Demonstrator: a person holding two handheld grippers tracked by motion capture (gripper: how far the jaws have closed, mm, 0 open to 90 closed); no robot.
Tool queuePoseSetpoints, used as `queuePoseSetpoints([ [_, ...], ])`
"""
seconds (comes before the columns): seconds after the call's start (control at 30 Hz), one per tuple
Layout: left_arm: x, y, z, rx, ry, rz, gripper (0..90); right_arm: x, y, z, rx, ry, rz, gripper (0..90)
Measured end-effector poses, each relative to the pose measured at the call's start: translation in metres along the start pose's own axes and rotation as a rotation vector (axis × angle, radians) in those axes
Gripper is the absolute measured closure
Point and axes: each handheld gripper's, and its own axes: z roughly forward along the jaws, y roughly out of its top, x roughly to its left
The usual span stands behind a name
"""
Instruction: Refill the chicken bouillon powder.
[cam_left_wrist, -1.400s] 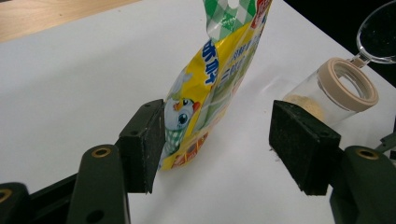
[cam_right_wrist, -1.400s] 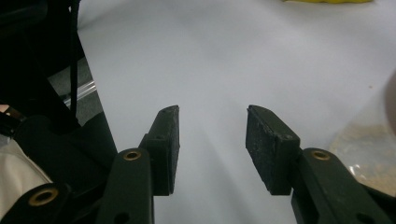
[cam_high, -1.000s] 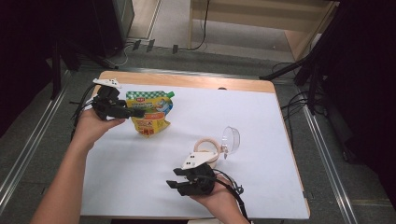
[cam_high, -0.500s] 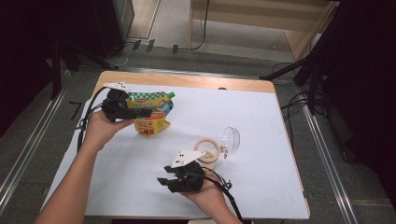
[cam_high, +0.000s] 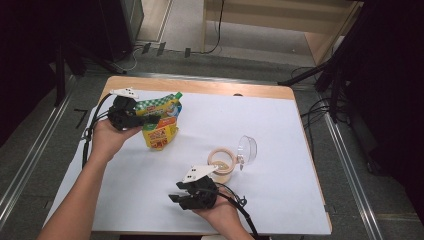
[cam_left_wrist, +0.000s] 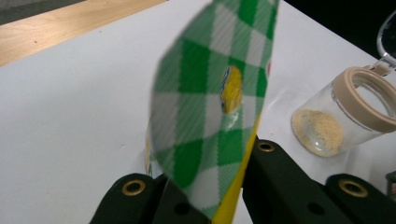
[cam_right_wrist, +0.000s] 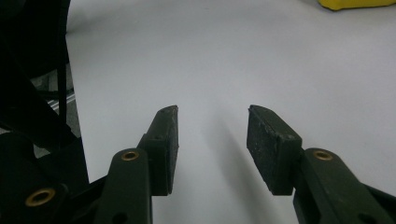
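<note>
Two tongs in play: my left tongs have just been closing and now pinch the top edge of the checked pouch, lifted over the worktop. Right tongs sit half open, holding nothing, near the open jar. Worry: it's a thin edge grip, so the pouch could slide out or swing if I tilt it.
</note>
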Motion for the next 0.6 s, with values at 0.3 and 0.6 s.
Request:
queuePoseSetpoints([
  [0.3, -0.014, 0.008, -0.014, 0.032, -0.045, 0.010, 90.0, -0.004, -0.001, 0.000, -0.009, -0.008, 0.028, 54.8],
  [0.6, -0.035, 0.011, -0.030, 0.024, -0.127, 0.020, 90.0, -0.009, -0.002, 0.001, -0.022, -0.048, 0.062, 52.1],
])
